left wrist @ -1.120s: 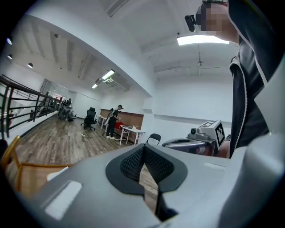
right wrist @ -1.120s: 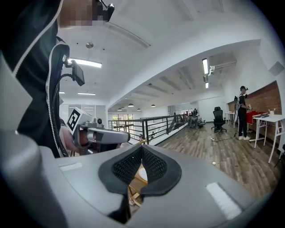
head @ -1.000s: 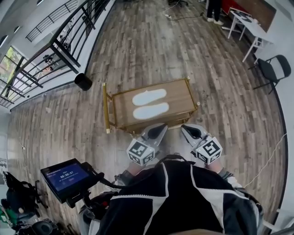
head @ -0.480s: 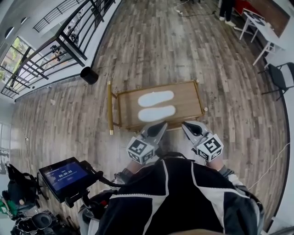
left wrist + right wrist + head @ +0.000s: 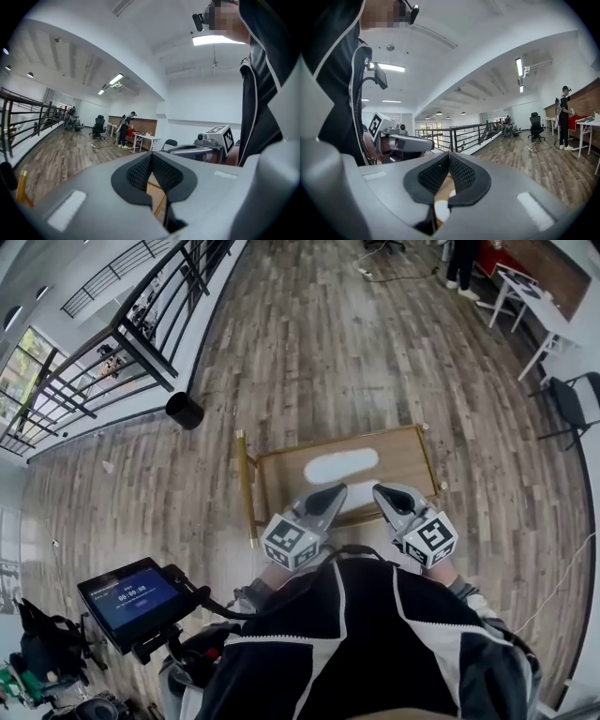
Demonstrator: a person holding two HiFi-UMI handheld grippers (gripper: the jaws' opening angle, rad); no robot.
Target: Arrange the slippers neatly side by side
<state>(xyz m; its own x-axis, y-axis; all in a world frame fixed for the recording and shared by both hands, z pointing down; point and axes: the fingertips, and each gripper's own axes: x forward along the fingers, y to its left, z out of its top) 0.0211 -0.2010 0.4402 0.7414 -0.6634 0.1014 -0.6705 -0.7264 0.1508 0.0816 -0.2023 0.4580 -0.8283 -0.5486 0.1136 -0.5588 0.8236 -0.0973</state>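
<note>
Two white slippers lie side by side, lengthwise, on a low wooden table with a gold frame. The far slipper shows whole in the head view. The near one is mostly hidden behind my grippers; a bit of it shows under the jaws in the right gripper view. My left gripper and right gripper hover over the table's near edge, both shut and holding nothing. Each gripper's jaws meet with nothing between them in its own view: the left gripper, the right gripper.
A black bin stands on the wood floor left of the table, by a black railing. A tablet on a stand is at my left. A folding chair, a white desk and a standing person are far right.
Both grippers have moved forward to the table's near edge, still shut. The table and slippers now sit closer in the head view, and the near slipper has become mostly covered.
</note>
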